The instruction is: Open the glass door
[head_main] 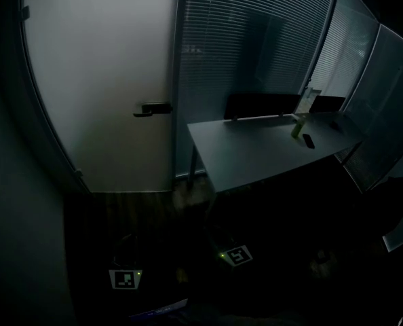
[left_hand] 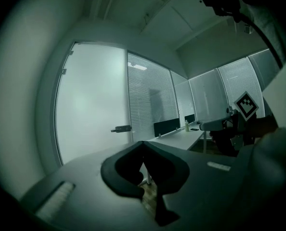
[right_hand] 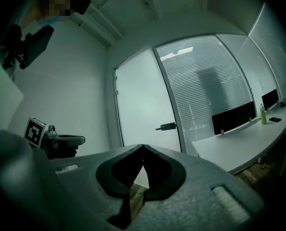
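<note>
Door of frosted glass (head_main: 100, 80) stands closed in its dark frame, pale and softly lit in an otherwise dim room. A dark lever handle (head_main: 152, 109) sits on the door's right edge, about halfway up, and points back across the pane. Right of the door runs a glass partition covered by grey slatted blinds (head_main: 249, 46).

Further right of the door, in front of those blinds, stands a pale grey desk surface (head_main: 256, 155). A black divider screen (head_main: 262, 104) lines its far edge, and a small green bottle (head_main: 296, 129) stands near its far end with a flat dark phone-like object (head_main: 309, 140) just beside it.

Both tools hang well short of the door, over the dark wooden floor (head_main: 140, 206), and touch nothing. The left gripper (left_hand: 143, 144) points level toward the door with the handle a little to its left; its jaws are pressed together, tips meeting, nothing between them. The right gripper (right_hand: 143, 147) sits farther right of the door, and the handle shows just to the right above its tips. Its jaws are likewise together and empty. Each gripper's square-marker cube shows in the other's view.
</note>
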A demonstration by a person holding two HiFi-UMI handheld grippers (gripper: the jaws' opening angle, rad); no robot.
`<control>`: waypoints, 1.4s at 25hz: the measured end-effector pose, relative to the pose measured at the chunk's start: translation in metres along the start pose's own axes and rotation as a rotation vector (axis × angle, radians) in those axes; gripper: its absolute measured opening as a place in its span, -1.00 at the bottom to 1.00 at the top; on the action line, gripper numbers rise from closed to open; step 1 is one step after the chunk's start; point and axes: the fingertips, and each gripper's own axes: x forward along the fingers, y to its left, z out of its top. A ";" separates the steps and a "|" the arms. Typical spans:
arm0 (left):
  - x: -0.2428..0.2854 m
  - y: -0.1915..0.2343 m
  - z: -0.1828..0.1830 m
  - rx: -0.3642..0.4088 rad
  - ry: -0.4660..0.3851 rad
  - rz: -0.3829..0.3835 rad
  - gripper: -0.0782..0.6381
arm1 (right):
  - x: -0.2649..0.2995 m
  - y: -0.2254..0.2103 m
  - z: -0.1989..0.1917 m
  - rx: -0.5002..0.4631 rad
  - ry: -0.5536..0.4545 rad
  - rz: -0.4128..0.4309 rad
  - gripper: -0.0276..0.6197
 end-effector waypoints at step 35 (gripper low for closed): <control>0.212 0.068 0.003 0.042 0.034 0.000 -0.77 | 0.175 -0.126 0.016 0.043 0.019 0.004 -0.92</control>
